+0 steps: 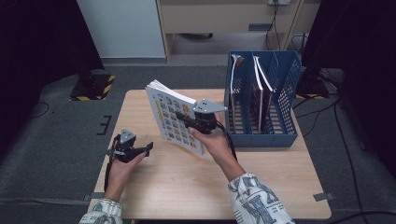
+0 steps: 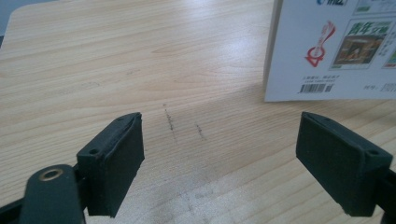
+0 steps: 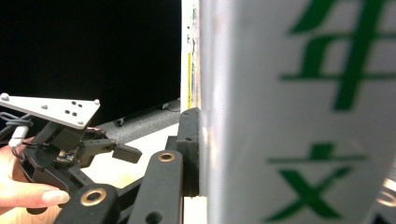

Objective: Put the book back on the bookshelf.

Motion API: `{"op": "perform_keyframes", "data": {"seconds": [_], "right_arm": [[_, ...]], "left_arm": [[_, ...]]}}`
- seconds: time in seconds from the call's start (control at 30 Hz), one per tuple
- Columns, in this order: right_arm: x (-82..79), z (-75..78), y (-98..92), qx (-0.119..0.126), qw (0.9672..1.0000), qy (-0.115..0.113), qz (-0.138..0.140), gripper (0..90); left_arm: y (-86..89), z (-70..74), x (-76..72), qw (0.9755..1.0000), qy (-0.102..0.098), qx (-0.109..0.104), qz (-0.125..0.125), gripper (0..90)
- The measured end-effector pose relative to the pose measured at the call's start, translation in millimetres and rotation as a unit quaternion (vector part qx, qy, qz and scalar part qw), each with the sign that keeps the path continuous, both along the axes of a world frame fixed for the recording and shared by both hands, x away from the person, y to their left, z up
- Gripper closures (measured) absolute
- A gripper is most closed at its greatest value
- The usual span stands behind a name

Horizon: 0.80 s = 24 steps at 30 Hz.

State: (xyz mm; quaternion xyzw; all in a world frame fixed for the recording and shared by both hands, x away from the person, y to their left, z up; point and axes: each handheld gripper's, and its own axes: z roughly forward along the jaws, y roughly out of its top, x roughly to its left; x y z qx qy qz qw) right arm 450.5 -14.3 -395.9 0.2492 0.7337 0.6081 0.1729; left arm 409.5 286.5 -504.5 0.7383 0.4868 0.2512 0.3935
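Nearest the book (image 1: 175, 117): right claw (image 1: 184, 122) clamped on its edge, holding it upright above the worktop (image 1: 187, 182), long axis tilted. Left of the book: left claw (image 1: 148, 148) gaping wide, empty, low over the wood. Right of the book, beyond: blue file rack (image 1: 261, 100), open slots facing up.

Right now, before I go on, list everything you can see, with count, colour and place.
book: one, white cover with coloured picture tiles, held upright over the table's middle by the right gripper.
file rack: one, blue, far right of the table, several slots.
books in the rack: at least two, standing in its slots; exact count unclear.
table: one, light wood.
floor: grey carpet around the table.
left gripper: black, near left of the table, fingers apart, nothing between them.
right gripper: black, shut on the book's edge.
sleeves: two, patterned white and grey, bottom edge.
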Motion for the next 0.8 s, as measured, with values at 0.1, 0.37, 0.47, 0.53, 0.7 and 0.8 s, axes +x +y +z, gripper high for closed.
{"op": "perform_keyframes", "data": {"seconds": [0.1, 0.37, 0.47, 0.53, 0.7, 0.8], "right_arm": [[-0.3, 1.2, -1.2, -0.002, 1.0000, -0.002, 0.000, 74.0], [1.3, 4.4, -5.1, -0.005, 0.9999, -0.003, -0.009, 74.0], [1.9, 7.6, -7.5, -0.003, 0.9999, -0.006, -0.012, 74.0], [1.5, 8.4, -8.5, -0.002, 0.9999, -0.006, -0.013, 74.0], [-3.2, 12.4, -15.0, -0.004, 0.9999, -0.011, -0.012, 74.1], [-8.0, 13.7, -20.9, -0.007, 0.9999, -0.012, -0.010, 74.1]], "left_arm": [[-0.5, -0.3, -0.2, 1.0000, 0.003, 0.003, -0.001, 14.1], [-2.2, -3.2, 0.4, 0.9999, 0.011, 0.004, -0.008, 12.8], [-4.2, -5.4, 1.3, 0.9997, 0.023, 0.002, -0.011, 8.6], [-5.1, -6.0, 1.6, 0.9997, 0.023, 0.003, -0.012, 5.7], [-10.3, -8.5, 2.5, 0.9994, 0.026, 0.010, -0.018, 5.1], [-12.2, -10.0, 3.3, 0.9992, 0.029, 0.018, -0.018, 5.1]]}}
